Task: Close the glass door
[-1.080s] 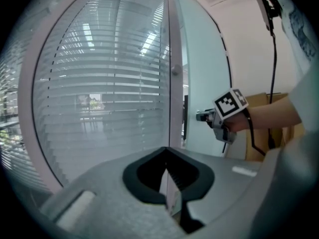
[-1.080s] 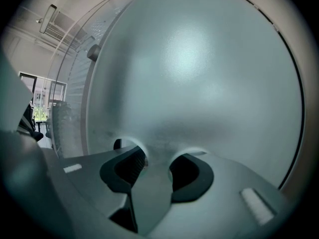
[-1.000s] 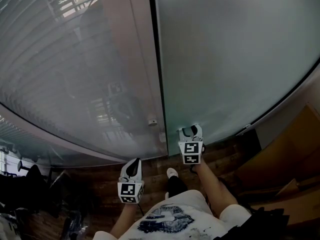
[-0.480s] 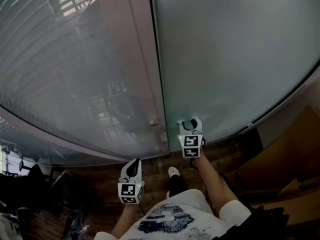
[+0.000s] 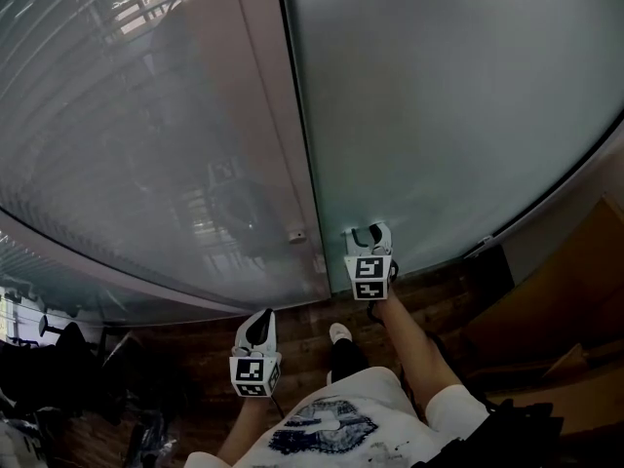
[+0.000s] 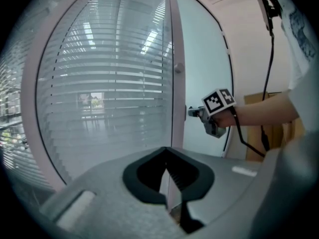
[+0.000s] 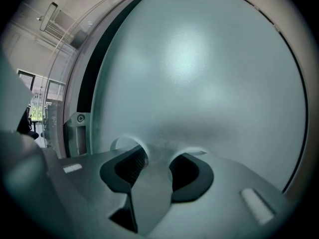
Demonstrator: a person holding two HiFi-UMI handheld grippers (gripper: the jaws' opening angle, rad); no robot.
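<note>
The right tool (image 5: 369, 232), jaws apart and empty, tips against the glass door (image 5: 439, 115), sits slightly further up the head view than before; the left tool (image 5: 259, 322) stays low, jaws together.

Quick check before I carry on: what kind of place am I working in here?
Probably an office interior: a frosted glass door, horizontal blinds behind the neighbouring pane, and dark wooden flooring.
</note>
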